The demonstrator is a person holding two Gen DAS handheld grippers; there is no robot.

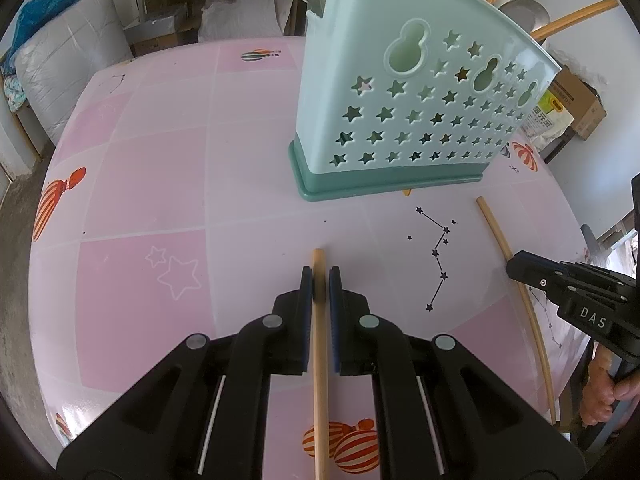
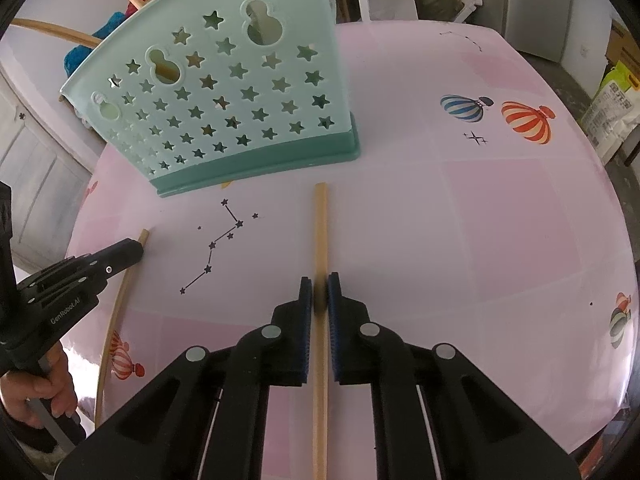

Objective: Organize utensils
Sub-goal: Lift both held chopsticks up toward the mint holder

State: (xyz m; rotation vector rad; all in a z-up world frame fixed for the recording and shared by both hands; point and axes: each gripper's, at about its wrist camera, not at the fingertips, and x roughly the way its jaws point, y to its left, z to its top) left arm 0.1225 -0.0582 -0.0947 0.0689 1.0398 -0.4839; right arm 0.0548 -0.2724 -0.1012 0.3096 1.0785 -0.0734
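A mint-green utensil holder (image 1: 400, 100) (image 2: 224, 92) with star cutouts stands upright on the pink table; wooden chopsticks and metal spoons stick out of its top. My left gripper (image 1: 320, 276) is shut on a wooden chopstick (image 1: 320, 380) that points toward the holder's base. My right gripper (image 2: 319, 284) is shut on a second chopstick (image 2: 320, 220), whose tip lies just short of the holder. Each gripper shows in the other's view: the right gripper (image 1: 514, 266) with its chopstick (image 1: 494, 228), and the left gripper (image 2: 134, 250) with its chopstick (image 2: 116, 312).
The round table (image 1: 140, 200) (image 2: 500, 220) has a pink cloth printed with balloons and stars. A person's hand (image 1: 604, 392) (image 2: 40, 392) grips each handle. Sacks, cardboard boxes and bags stand on the floor around the table.
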